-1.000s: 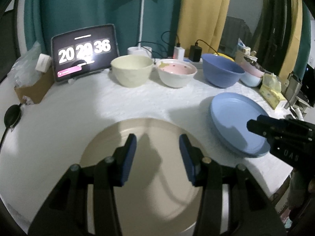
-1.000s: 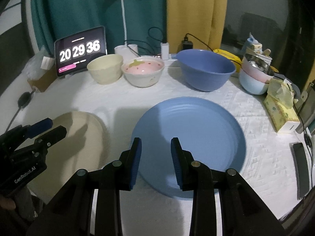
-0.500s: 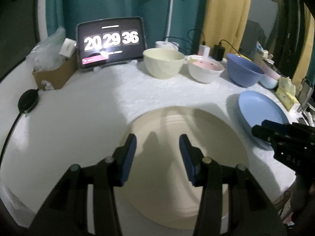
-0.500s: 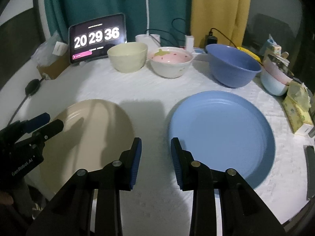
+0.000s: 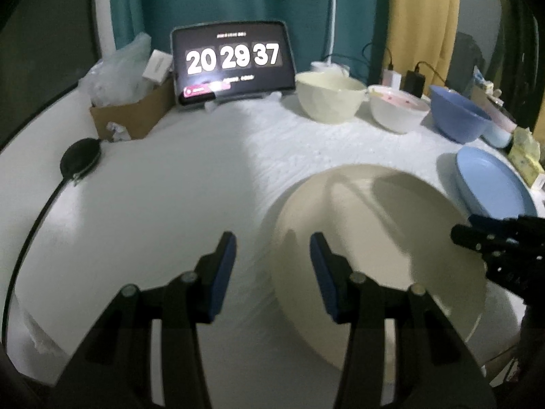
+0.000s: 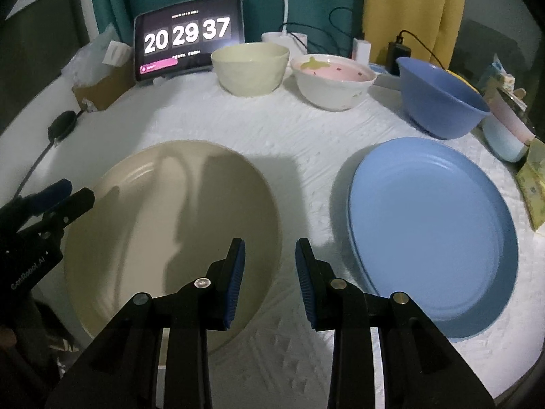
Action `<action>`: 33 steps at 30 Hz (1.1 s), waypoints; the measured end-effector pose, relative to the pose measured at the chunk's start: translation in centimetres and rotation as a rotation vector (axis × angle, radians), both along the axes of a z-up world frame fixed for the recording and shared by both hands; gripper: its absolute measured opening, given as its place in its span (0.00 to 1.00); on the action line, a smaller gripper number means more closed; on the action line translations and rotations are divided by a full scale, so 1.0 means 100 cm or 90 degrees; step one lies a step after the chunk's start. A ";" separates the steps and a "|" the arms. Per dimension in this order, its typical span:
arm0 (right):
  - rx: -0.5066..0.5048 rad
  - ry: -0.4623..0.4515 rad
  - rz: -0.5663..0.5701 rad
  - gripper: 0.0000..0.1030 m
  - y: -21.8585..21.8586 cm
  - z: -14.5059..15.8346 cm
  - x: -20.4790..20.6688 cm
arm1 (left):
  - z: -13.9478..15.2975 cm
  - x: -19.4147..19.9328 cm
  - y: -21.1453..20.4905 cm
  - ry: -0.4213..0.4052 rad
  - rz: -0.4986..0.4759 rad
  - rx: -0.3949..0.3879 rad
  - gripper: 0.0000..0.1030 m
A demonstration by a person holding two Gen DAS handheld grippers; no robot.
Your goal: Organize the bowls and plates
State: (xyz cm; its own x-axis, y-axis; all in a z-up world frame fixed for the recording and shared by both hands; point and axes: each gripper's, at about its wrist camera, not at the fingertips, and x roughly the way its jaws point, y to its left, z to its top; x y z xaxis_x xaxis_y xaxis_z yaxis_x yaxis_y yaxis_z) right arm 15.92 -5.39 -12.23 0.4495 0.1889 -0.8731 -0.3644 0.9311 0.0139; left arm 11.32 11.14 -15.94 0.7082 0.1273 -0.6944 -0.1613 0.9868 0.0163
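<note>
Left-view shift: since a second ago my left claw (image 5: 272,269) has slid off the beige plate (image 5: 391,255); it now straddles that plate's left rim, nearer the bench's (image 5: 153,204) left edge.
Left claw state: spread, pinching nothing.
Left-view hidden: blue plate (image 5: 490,187) partly cut off at right; motion blur softens the rim.
Right-view shift: my right claw (image 6: 269,279) has left the blue plate (image 6: 432,231) and hangs over the gap between both plates.
Right claw state: spread, empty.
Meaning: I judge both claws are lining up on the beige plate (image 6: 170,238); nothing stacked yet.
Right-view hidden: bowls at the far right edge are too dim to make out.
</note>
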 end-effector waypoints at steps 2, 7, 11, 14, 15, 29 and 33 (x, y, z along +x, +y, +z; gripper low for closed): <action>-0.001 0.005 0.000 0.32 0.002 -0.003 0.001 | -0.008 0.002 0.002 0.016 -0.003 -0.006 0.46; -0.004 0.018 0.003 0.32 0.005 -0.013 0.002 | -0.022 0.003 -0.001 0.040 -0.023 -0.021 0.46; -0.007 0.015 0.010 0.32 0.009 -0.015 0.001 | -0.022 0.004 -0.002 0.038 -0.030 -0.026 0.45; -0.012 0.009 0.013 0.29 0.009 -0.015 0.001 | -0.021 0.004 -0.005 0.037 -0.041 -0.022 0.44; -0.012 0.009 0.012 0.27 0.008 -0.015 0.001 | -0.021 0.004 -0.008 0.037 -0.047 -0.022 0.43; -0.009 -0.011 0.012 0.21 0.002 -0.004 0.000 | -0.014 0.003 -0.015 0.034 -0.066 -0.036 0.40; -0.006 -0.021 0.007 0.21 -0.004 0.004 0.000 | -0.006 0.003 -0.019 0.021 -0.069 -0.040 0.40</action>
State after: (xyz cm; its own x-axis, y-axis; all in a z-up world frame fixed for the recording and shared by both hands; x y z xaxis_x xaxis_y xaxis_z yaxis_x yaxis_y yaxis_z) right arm 15.95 -5.74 -11.86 0.4764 0.1865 -0.8592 -0.3749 0.9270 -0.0066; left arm 11.61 9.20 -16.58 0.6917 0.0061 -0.7221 -0.0538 0.9976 -0.0431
